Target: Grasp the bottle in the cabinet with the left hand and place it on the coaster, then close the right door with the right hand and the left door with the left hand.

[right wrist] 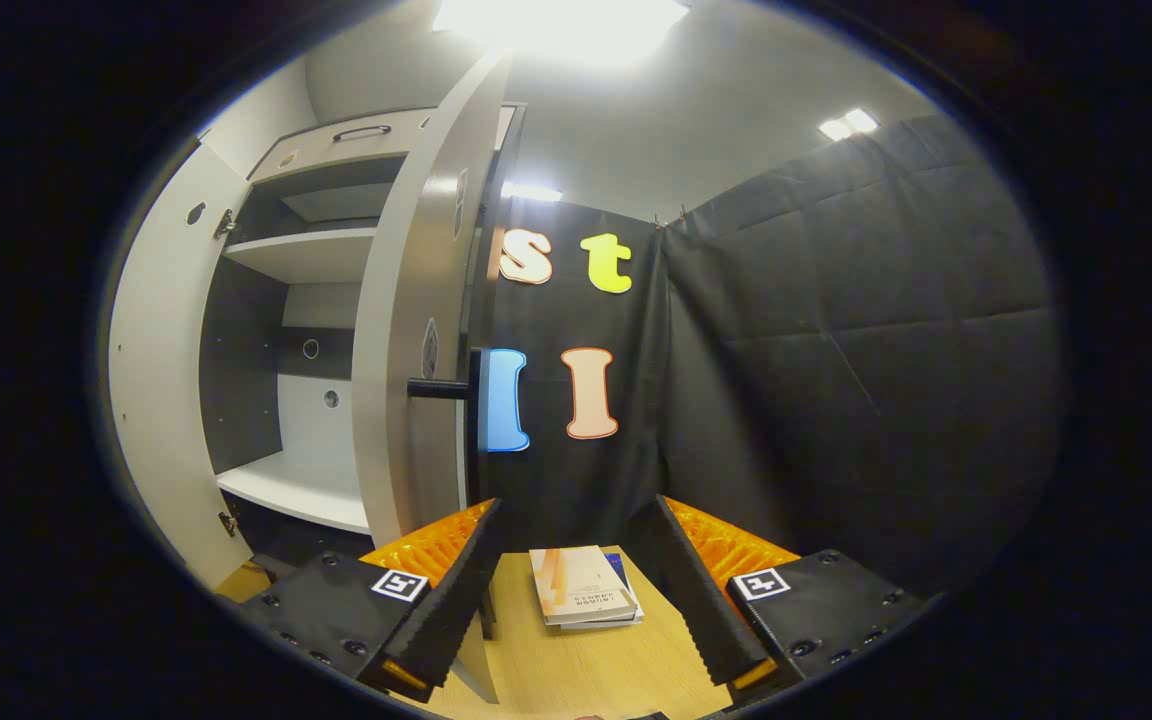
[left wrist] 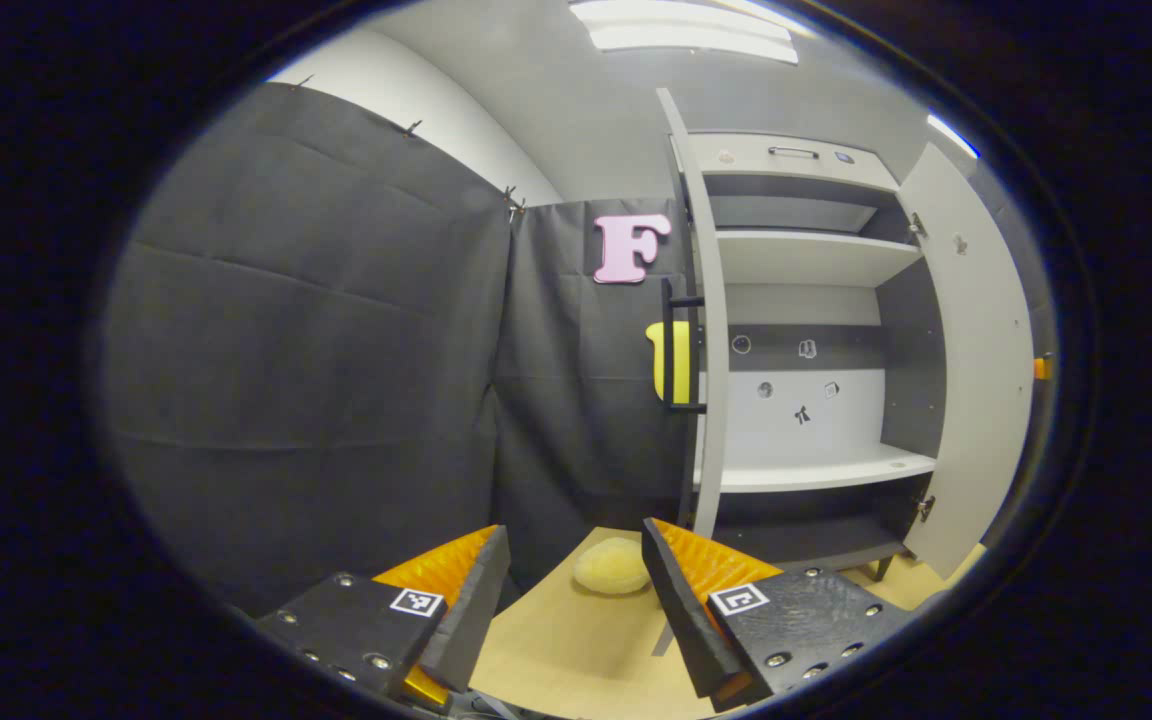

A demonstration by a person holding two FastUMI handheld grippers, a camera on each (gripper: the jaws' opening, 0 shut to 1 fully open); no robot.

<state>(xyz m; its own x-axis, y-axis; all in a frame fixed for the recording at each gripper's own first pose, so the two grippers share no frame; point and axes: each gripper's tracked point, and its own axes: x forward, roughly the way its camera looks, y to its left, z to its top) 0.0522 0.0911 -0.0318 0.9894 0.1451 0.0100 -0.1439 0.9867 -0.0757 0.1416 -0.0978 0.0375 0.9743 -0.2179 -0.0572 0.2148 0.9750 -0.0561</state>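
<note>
Cabinet [left wrist: 806,300] doors both stand open, its pale shelves bare where I can see them; I cannot make out the bottle in either view. My left gripper [left wrist: 576,580] hangs with fingers apart over the worktop [left wrist: 576,650], a round yellowish coaster [left wrist: 612,566] lying between them near the left door [left wrist: 706,330]. My right gripper [right wrist: 576,570], fingers also apart and holding nothing, faces the right door [right wrist: 416,330] edge-on, books [right wrist: 581,585] stacked on the worktop just beyond.
</note>
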